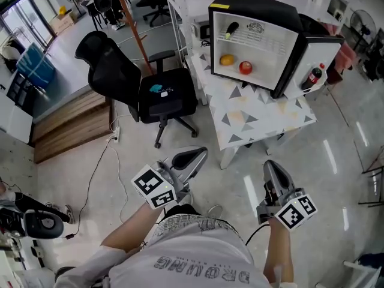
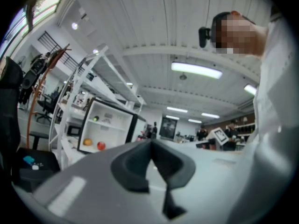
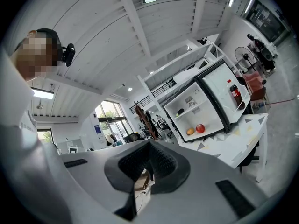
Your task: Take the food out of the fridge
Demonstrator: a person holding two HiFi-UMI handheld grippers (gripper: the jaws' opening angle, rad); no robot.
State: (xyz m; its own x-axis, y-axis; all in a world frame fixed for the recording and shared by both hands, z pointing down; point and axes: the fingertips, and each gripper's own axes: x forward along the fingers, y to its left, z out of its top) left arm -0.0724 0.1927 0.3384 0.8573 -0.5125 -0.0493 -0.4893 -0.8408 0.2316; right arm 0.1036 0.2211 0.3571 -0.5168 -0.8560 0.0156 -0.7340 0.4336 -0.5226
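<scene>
Two fruits, an orange (image 1: 227,59) and a red apple (image 1: 245,67), sit low in the open fridge (image 1: 255,5) on the tabletop (image 1: 252,110) in the head view, well apart from my left tongs (image 1: 195,156) and right tongs (image 1: 271,167). Each gripper view shows its tongs closed and empty. Unlike the left's, the right's catches the door bottle (image 3: 236,94), its label unreadable.

Glossy pale floor (image 1: 66,173); black office chair (image 1: 165,98); triangle-patterned table (image 1: 255,116)

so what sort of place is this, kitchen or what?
Probably an open office or lab workspace, not a kitchen: a black office chair, a mini fridge standing open on a small table, and long ceiling strip lights.
</scene>
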